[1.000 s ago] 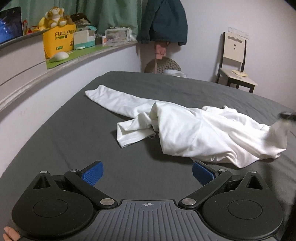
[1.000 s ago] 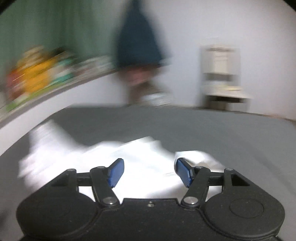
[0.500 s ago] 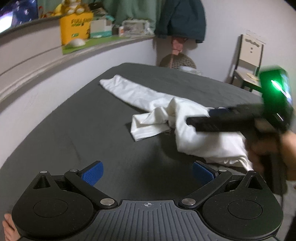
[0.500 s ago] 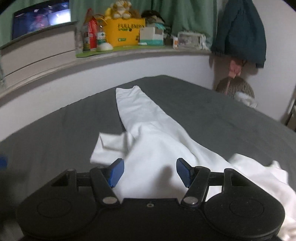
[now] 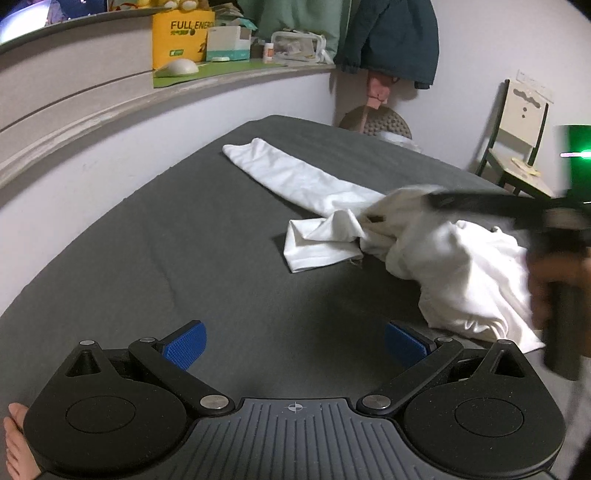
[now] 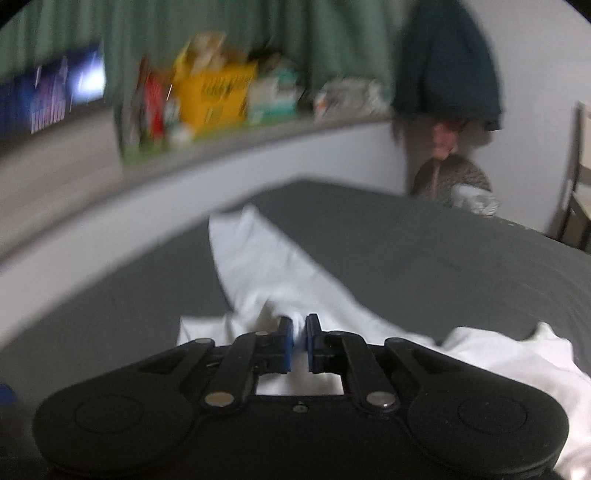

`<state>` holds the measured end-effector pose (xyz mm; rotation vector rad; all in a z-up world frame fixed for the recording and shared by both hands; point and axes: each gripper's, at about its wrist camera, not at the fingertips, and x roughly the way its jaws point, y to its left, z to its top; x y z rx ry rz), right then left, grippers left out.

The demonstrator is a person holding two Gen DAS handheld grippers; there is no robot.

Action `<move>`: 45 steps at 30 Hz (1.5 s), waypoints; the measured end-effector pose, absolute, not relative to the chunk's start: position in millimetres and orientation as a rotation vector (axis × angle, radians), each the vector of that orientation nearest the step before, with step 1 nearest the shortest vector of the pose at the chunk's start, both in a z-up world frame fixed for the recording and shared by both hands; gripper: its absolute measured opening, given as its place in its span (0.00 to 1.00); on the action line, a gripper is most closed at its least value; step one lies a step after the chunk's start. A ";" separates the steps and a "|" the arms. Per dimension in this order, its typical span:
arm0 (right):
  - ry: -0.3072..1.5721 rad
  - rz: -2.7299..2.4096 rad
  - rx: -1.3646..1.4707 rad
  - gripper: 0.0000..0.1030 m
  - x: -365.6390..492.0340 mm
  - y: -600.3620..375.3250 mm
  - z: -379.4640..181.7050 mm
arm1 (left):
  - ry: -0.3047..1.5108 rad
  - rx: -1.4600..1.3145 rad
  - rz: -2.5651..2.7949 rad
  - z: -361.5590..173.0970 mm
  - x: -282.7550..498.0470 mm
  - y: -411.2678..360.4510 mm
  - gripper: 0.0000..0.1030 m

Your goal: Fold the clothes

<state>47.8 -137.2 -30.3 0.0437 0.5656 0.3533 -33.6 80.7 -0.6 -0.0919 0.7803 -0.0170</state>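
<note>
A crumpled white garment [image 5: 436, 254] lies on the grey bed [image 5: 207, 266], one long sleeve [image 5: 295, 173] stretched toward the far left corner. My left gripper [image 5: 295, 345] hovers open over bare sheet, short of the cloth, nothing between its blue pads. In the left wrist view my right gripper [image 5: 436, 201] reaches in from the right, blurred, its tip on a raised bunch of the garment. The right wrist view shows that gripper [image 6: 299, 341] shut on a fold of the white garment [image 6: 280, 280], cloth pinched between the blue pads [image 6: 286, 345].
A wall ledge [image 5: 207, 74] on the left carries a yellow box [image 5: 183, 38], small boxes and a screen. A dark jacket [image 5: 395, 33] hangs in the corner. A wooden chair [image 5: 517, 147] stands beyond the bed's right side. A bare foot [image 5: 16, 439] shows at bottom left.
My right gripper went from open above the garment to shut on a fold and has lifted it. The left gripper has drifted slightly and stays open.
</note>
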 end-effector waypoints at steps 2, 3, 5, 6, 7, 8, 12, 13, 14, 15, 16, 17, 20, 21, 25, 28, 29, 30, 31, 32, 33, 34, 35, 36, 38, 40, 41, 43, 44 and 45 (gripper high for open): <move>0.526 0.337 0.150 0.07 32.7 -171.7 -15.7 | 0.777 -0.081 -0.020 0.2 -34.3 79.7 1.00; 0.505 0.323 0.192 0.07 23.5 -190.4 -9.7 | 0.774 -0.072 -0.024 0.7 -34.8 78.5 1.00; 0.463 0.286 0.272 0.07 4.6 -229.1 0.7 | 0.767 -0.054 -0.033 1.8 -35.9 76.2 1.00; 0.445 0.263 0.313 0.07 -5.1 -250.4 4.0 | 0.764 -0.045 -0.038 2.4 -36.4 75.0 1.00; 0.428 0.230 0.356 0.07 -15.6 -273.6 6.1 | 0.761 -0.036 -0.042 2.9 -36.9 73.9 1.00; 0.413 0.188 0.392 0.07 -26.5 -296.2 6.3 | 0.757 -0.027 -0.046 3.5 -37.5 72.7 1.00; 0.391 0.002 0.503 0.05 -66.1 -379.8 -1.3 | 0.744 0.009 -0.064 5.7 -39.6 68.0 1.00; 0.410 -0.045 0.511 0.05 -74.2 -395.7 -6.6 | 0.741 0.018 -0.068 6.3 -40.1 66.8 1.00; 0.439 -0.078 0.507 0.04 -80.5 -406.5 -12.6 | 0.738 0.027 -0.073 6.8 -40.7 65.7 1.00; 0.473 -0.106 0.501 0.04 -86.1 -416.5 -18.8 | 0.734 0.036 -0.077 7.4 -41.2 64.5 1.00; 0.530 -0.107 0.481 0.04 -87.6 -421.4 -26.2 | 0.731 0.046 -0.082 7.9 -41.7 63.3 1.00; 0.589 -0.110 0.456 0.05 -87.8 -423.8 -33.2 | 0.729 0.058 -0.090 8.0 -42.4 60.8 1.00; 0.698 -0.055 0.365 0.10 -84.3 -413.6 -41.1 | 0.723 0.091 -0.113 8.3 -44.6 53.6 1.00; 0.701 -0.041 0.330 0.13 -82.4 -405.9 -38.0 | 0.721 0.100 -0.123 8.7 -45.7 51.7 1.00; 0.595 0.023 0.160 0.60 -68.8 -367.5 -7.7 | 0.705 0.128 -0.169 10.5 -51.8 45.1 1.00; 0.579 0.138 0.020 0.60 -38.9 -332.9 9.2 | 0.692 0.139 -0.201 12.1 -53.7 41.1 1.00; 0.595 0.185 -0.021 0.60 -28.6 -320.9 11.0 | 0.687 0.145 -0.211 12.5 -54.7 39.4 1.00; 0.611 0.230 -0.064 0.60 -18.1 -306.8 9.3 | 0.683 0.152 -0.220 12.8 -55.7 37.9 1.00; 0.631 0.278 -0.121 0.58 -8.0 -291.0 6.1 | 0.681 0.160 -0.229 12.8 -56.6 36.6 1.00; 0.640 0.313 -0.191 0.56 -1.0 -275.9 2.2 | 0.679 0.165 -0.234 12.8 -57.2 35.8 1.00; 0.642 0.328 -0.268 0.53 4.7 -262.2 -2.3 | 0.677 0.170 -0.239 12.8 -57.7 35.0 1.00; 0.638 0.321 -0.342 0.47 11.4 -251.0 -6.9 | 0.676 0.171 -0.241 13.0 -58.1 34.7 1.00; 0.640 0.307 -0.384 0.46 18.3 -243.7 -10.4 | 0.676 0.169 -0.241 13.2 -58.4 35.3 1.00; 0.655 0.304 -0.381 0.46 26.3 -240.0 -12.8 | 0.677 0.164 -0.239 13.1 -58.1 36.2 1.00; 0.699 0.342 -0.286 0.46 46.0 -237.5 -12.0 | 0.683 0.146 -0.231 12.7 -56.4 38.6 1.00; 0.730 0.392 -0.231 0.46 59.6 -226.6 -9.7 | 0.695 0.116 -0.214 12.4 -53.5 41.5 1.00; 0.743 0.408 -0.246 0.47 62.4 -219.0 -11.9 | 0.699 0.101 -0.205 12.7 -52.5 43.0 1.00; 0.768 0.407 -0.290 0.49 74.4 -202.0 -20.4 | 0.704 0.084 -0.192 11.7 -50.4 44.5 1.00; 0.793 0.392 -0.288 0.49 81.5 -195.6 -25.9 | 0.704 0.083 -0.190 11.6 -50.6 45.0 1.00; 0.818 0.377 -0.284 0.49 88.6 -190.0 -31.2 | 0.703 0.087 -0.191 11.0 -50.5 44.9 1.00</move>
